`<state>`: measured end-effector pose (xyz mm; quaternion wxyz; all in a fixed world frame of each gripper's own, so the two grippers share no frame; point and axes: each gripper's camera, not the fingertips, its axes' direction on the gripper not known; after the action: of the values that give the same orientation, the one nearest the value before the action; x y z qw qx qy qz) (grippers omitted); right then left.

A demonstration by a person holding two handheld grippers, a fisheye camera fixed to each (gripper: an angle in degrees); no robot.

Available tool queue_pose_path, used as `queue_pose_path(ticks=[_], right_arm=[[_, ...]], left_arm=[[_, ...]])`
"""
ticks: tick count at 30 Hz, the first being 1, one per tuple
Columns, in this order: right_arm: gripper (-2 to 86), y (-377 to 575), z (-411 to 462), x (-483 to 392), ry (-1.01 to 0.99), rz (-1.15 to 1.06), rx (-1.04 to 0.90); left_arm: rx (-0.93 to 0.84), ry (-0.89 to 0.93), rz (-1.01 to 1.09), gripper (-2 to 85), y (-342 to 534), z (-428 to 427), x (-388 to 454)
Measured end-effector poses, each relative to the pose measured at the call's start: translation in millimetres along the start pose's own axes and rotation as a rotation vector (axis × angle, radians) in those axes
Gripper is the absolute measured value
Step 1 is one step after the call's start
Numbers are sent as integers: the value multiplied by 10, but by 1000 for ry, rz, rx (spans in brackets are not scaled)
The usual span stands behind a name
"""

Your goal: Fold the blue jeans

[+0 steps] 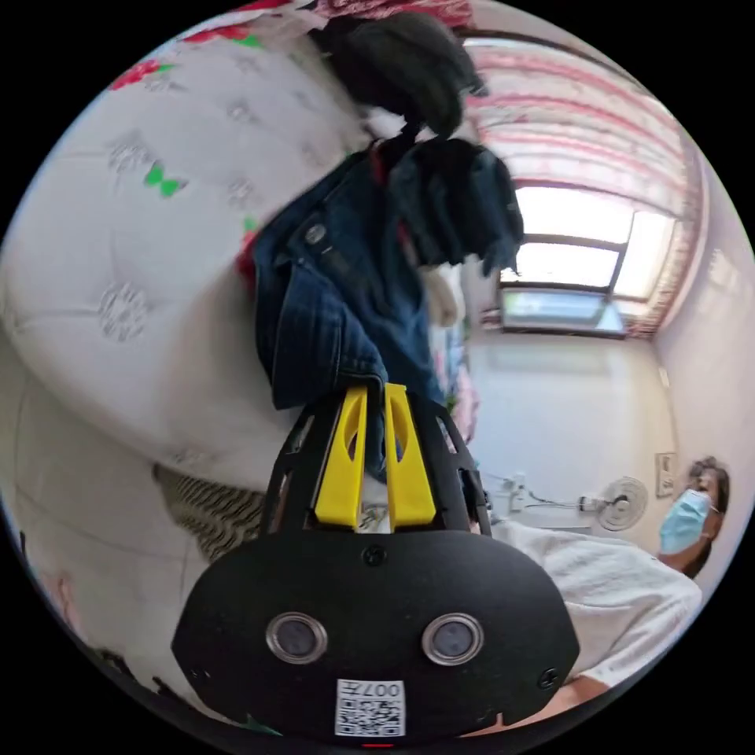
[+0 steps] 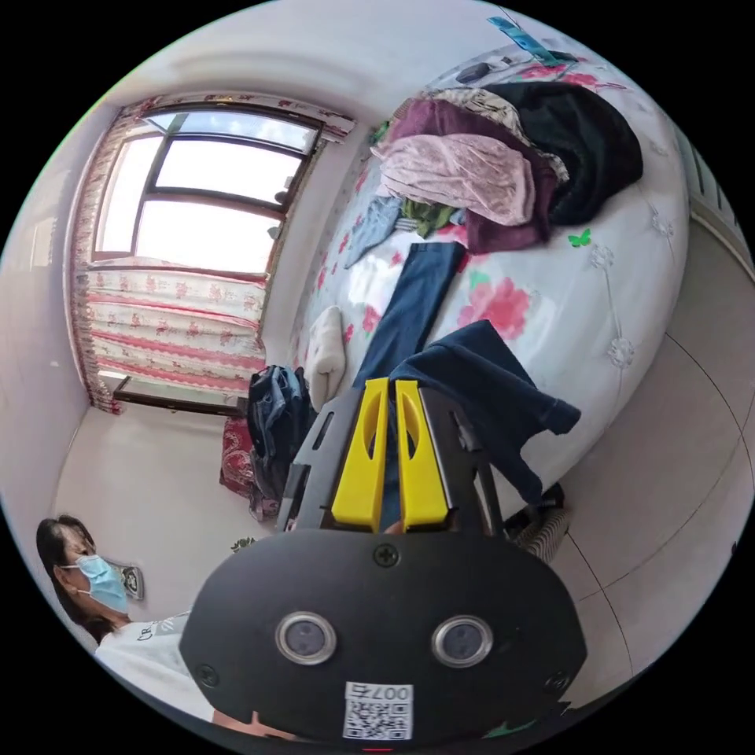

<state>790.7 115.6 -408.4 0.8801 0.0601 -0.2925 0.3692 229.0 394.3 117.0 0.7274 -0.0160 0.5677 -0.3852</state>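
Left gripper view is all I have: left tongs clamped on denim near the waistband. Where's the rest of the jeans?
Observer: In the right gripper view, one leg of the blue jeans lies stretched flat along the floral bed cover.
Operator: Right tongs holding anything?
Observer: Yes, the right tongs are shut on a denim fold, which hangs off the bed edge.
Operator: Space on the bed to fold?
Observer: Partly. A clothes pile, pink, maroon and black, sits on the cover just beyond the leg's far end.

jeans [image 1: 330, 314]: matt denim | bed cover [image 2: 598, 291]: quilted cloth | jaws: smooth plastic
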Motion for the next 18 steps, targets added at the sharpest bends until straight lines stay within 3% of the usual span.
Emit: queue_pose_path(ticks=[5,8,11,13,16,18], right_arm=[[-2,-94,-513,-632,-221,-245,118],[-2,6,-741,-598,-237,-296,127],[-3,167,-650,-96,-40,-182,29],[-3,357,-423,606,94,49,-66],[-3,675,-353,1256,-21,271,-19],[-3,777,-371,1371,-62,294,34]], left_arm=[[96,130,250,39,-274,-533,668],[60,72,297,40,-347,-760,785],[-55,-54,162,41,-323,-720,393],[-82,-119,13,40,-233,-653,32],[-74,-97,-89,38,-99,-577,-250],[-69,-58,-61,37,-130,-543,-173]])
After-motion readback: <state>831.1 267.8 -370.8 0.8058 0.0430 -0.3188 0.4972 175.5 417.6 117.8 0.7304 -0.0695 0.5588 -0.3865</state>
